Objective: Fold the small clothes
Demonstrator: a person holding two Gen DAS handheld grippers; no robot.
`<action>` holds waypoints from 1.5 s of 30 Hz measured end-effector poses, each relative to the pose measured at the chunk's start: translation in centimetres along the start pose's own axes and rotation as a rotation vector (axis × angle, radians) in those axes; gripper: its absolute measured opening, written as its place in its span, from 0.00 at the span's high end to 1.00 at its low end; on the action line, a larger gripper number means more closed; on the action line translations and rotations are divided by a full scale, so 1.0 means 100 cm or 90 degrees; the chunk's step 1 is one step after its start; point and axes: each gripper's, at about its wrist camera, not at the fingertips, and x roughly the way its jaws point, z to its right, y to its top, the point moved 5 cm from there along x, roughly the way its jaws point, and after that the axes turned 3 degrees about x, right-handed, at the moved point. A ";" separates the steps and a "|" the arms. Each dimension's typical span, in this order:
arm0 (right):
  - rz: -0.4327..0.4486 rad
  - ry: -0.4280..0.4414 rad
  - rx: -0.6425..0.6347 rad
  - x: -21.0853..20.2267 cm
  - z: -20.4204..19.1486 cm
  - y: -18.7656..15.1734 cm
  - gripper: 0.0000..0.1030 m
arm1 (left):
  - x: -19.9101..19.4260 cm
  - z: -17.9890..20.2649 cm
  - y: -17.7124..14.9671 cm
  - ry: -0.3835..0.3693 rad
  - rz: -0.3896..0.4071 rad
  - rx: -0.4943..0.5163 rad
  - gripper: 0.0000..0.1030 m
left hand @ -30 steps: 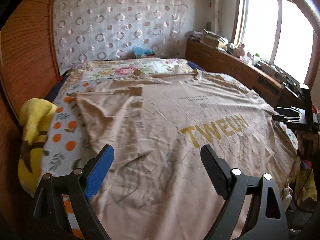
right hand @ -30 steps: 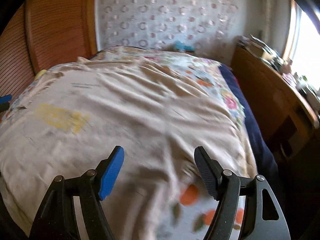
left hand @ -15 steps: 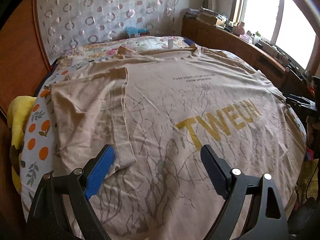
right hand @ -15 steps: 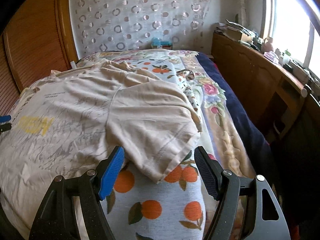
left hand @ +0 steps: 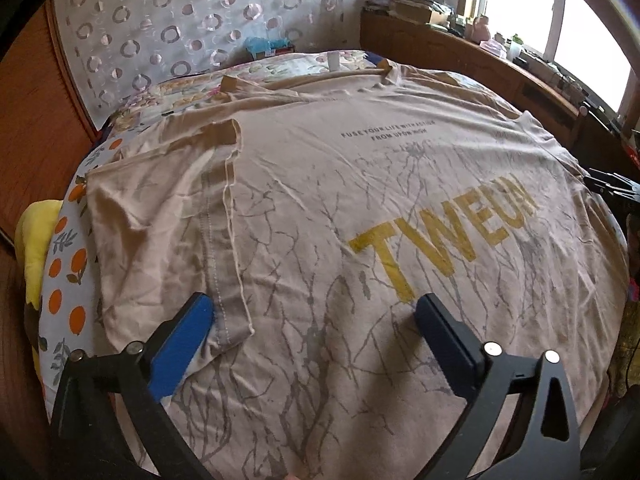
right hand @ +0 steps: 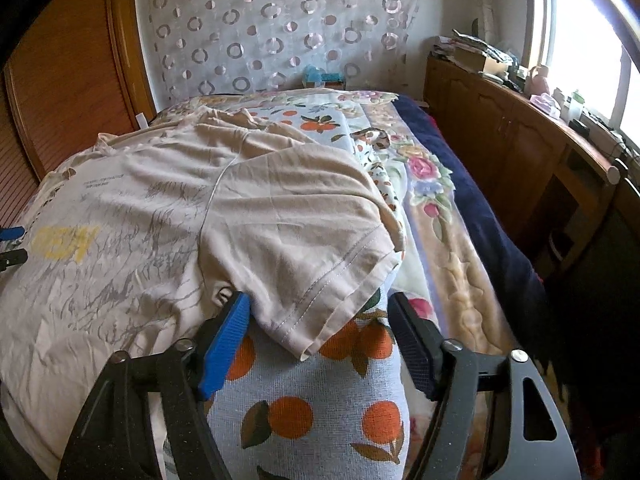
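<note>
The left tongs [left hand: 314,322] hang low over a beige T-shirt [left hand: 360,208], spread as wide as they go, having just been opening further; only flat shirt cloth lies under the gap and neither pad presses on it. The blue pad [left hand: 180,354] sits beside the hem of the shirt's folded-in sleeve [left hand: 160,240], which lies turned over onto the chest. Past the tongs, yellow letters [left hand: 444,240] run across the front, with small dark print above and grey branch-like lines all over.

The right tongs [right hand: 320,332] hover at the other side of the shirt, spread apart, their jaws having just been closing a little. The other sleeve [right hand: 304,248] lies flat and unfolded, its stitched hem reaching into the gap between the pads. The blue pad [right hand: 224,348] is close against the cloth near the armpit; the black pad [right hand: 414,344] stands clear of it, so nothing is pinched.

The shirt is spread front up on a bed, over a sheet [right hand: 316,412] printed with oranges. Beside the sheet lie a flowered blanket [right hand: 448,240] and a dark blue cover [right hand: 480,208]. A yellow soft toy [left hand: 38,240] rests at the bed's edge. Behind the bed hangs a curtain [right hand: 280,28] with ring patterns. A wooden cabinet [right hand: 520,148] crowded with small things stands under a bright window [left hand: 580,36].
</note>
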 end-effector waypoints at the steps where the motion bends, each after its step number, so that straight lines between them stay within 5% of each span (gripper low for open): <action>1: -0.002 -0.002 -0.003 0.000 0.000 0.000 0.38 | 0.000 0.000 0.000 0.000 0.000 0.000 0.01; 8: 0.006 -0.014 -0.051 0.002 -0.009 0.005 0.58 | 0.001 -0.001 0.001 0.000 0.000 0.000 0.00; 16: 0.003 -0.017 -0.106 0.004 -0.023 0.005 0.93 | 0.001 0.000 0.001 0.000 0.000 0.000 0.00; 24: 0.088 0.021 -0.100 -0.021 -0.041 0.029 0.95 | -0.001 -0.001 0.002 0.001 0.005 -0.002 0.00; 28: 0.111 0.059 -0.124 -0.029 -0.069 0.039 0.95 | -0.016 -0.001 0.002 0.003 0.050 -0.022 0.00; 35: 0.062 0.116 -0.182 -0.010 -0.118 0.023 0.95 | -0.043 -0.001 0.005 0.016 0.111 -0.045 0.00; 45: 0.020 0.093 -0.178 0.010 -0.113 0.006 0.89 | -0.072 0.016 0.004 0.018 0.167 -0.027 0.00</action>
